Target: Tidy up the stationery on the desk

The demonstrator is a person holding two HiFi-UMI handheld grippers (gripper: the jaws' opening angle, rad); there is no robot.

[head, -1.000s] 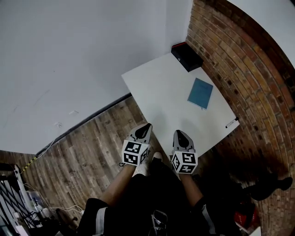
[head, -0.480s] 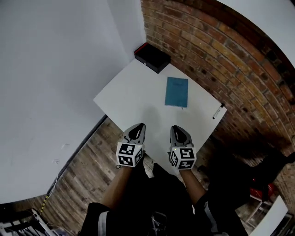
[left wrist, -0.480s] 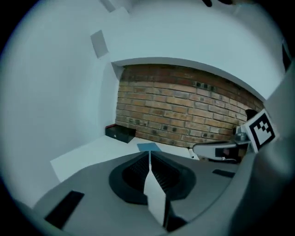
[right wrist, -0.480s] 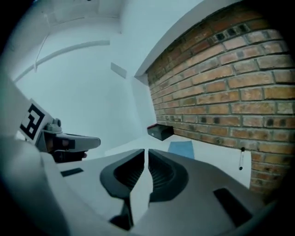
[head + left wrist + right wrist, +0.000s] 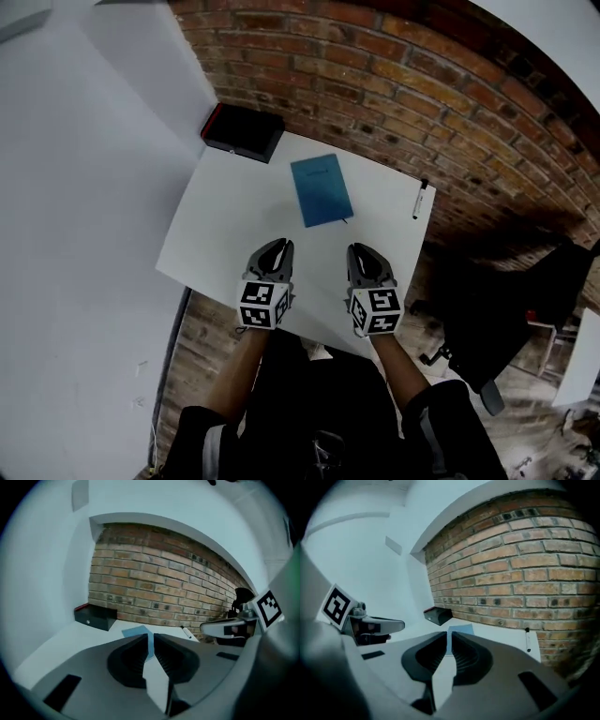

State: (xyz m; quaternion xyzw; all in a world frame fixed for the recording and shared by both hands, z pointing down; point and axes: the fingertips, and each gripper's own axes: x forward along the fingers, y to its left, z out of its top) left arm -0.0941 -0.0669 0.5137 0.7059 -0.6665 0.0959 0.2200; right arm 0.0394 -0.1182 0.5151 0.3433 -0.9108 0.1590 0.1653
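The left tongs [image 5: 273,249] hang over the near edge of the white tabletop [image 5: 220,220], clenched with nothing between them. Just to their right, the right tongs [image 5: 366,253] sit level with them, clenched and empty too — both point across the tabletop toward the brick wall [image 5: 422,103]. At the far left corner, close against that wall, sits a black box [image 5: 242,132] with a red edge. Right of it, nearer the middle, a blue notebook [image 5: 322,190] lies flat and slightly skewed, well beyond the tips of both tongs. Farther right, at the tabletop's right edge, a white pen [image 5: 419,200] with a black cap lies alone — apart from the notebook.
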